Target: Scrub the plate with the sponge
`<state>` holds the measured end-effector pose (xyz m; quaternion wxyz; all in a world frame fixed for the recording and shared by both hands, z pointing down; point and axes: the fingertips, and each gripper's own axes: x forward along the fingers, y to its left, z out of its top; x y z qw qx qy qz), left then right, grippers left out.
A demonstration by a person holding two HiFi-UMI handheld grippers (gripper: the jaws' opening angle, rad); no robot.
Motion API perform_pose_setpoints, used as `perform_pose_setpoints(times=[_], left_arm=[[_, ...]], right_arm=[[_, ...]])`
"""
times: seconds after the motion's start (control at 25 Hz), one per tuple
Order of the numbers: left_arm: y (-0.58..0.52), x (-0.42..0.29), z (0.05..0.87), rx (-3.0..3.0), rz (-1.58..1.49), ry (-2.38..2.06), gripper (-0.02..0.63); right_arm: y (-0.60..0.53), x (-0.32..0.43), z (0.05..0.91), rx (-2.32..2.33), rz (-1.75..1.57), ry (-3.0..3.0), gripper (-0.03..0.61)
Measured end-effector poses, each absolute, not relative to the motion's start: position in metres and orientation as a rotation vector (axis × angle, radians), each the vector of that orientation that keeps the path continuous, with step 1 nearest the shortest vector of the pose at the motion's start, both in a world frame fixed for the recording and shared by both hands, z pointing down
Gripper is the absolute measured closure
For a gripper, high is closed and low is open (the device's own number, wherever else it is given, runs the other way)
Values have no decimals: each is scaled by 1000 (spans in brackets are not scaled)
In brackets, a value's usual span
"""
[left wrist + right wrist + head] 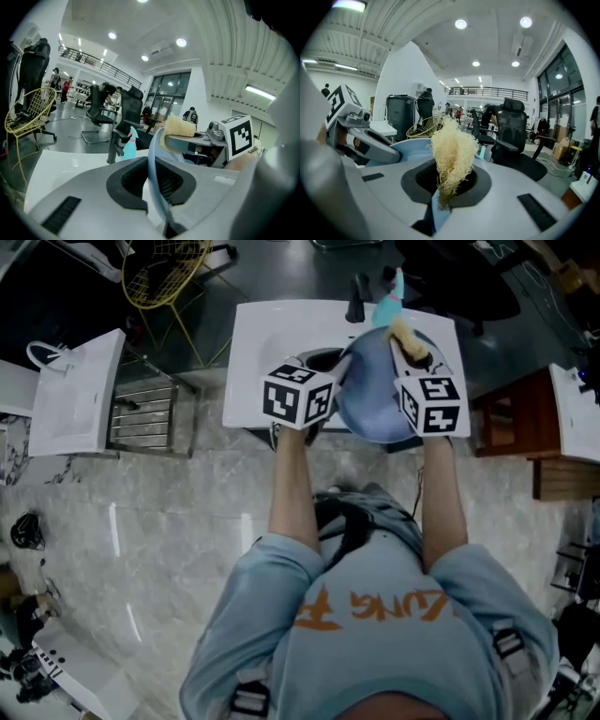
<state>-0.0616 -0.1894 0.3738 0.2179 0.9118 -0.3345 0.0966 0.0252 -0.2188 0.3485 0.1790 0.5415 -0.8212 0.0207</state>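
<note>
White sink counter (pixel 255 343) sat directly ahead of the person, basin near its middle, seen from above. Blue plate (pixel 370 397) was held up over the basin, tilted on edge, between the two grippers. Left gripper (pixel 153 182) had its jaws drawn nearly together on the plate's rim; in the left gripper view the rim ran edge-on up through the dark pads (pixel 123 183), pinched on both sides, with the rest of the plate rising beyond the fingertips. Right gripper (pixel 446 186) was likewise closed down, jaws clamped on the lower end of the sponge (pixel 451 149), a pale yellow, stringy pad. The sponge stood up out of the pads and fanned wide above them. In the head view the sponge lay at the plate's upper right edge, against or just at the rim; actual contact could not be confirmed. Dark faucet (pixel 355 300) stood at the back of the counter, with a small teal spray bottle (pixel 393 294) just beside it.
</note>
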Motion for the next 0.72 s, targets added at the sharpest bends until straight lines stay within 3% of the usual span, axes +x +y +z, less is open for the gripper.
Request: perform_pose_setpoints(times=[0.72], left_arm=[[-191,2,372,2575,243,-751,584]], right_arm=[[-179,169,374,1930,250,-1944,546]])
